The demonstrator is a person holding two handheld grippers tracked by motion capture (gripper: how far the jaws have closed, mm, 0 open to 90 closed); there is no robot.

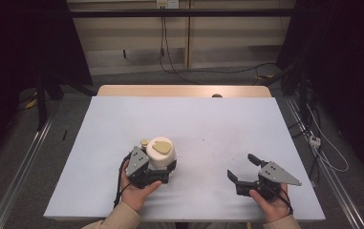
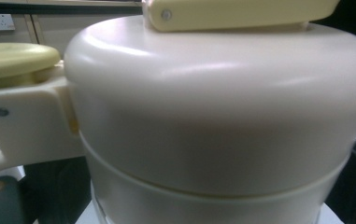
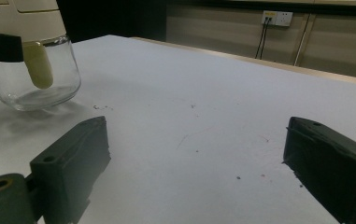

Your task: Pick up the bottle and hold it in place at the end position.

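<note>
In the left gripper view the cream plastic lid (image 2: pixel 222 107) of a clear glass jar (image 3: pixel 35 77) looms so close that its edges are cut off, and the left tool's (image 1: pixel 158 164) own jaws are mostly hidden behind it, only dark slivers showing at 4 and 8 o'clock. The right gripper view crops the jar at 10 o'clock, so just its glass lower body and a pale yellow piece hanging inside show. From above, the jar's glass is hidden under its lid, which carries a pale yellow flap (image 1: pixel 160 147) on top and a small yellow round knob (image 1: pixel 144 142) at its 10 o'clock edge. Dark specks dot the white counter (image 1: pixel 203 124), and cables trail over the floor beyond its far edge. The jar stands on the counter's near-left part, at 12 o'clock of the left hand (image 1: pixel 136 191), its body clenched between the left tool's jaws. The right tool (image 1: pixel 240 168), well apart at the jar's 3 o'clock, is released, jaws spread wide over bare counter.
</note>
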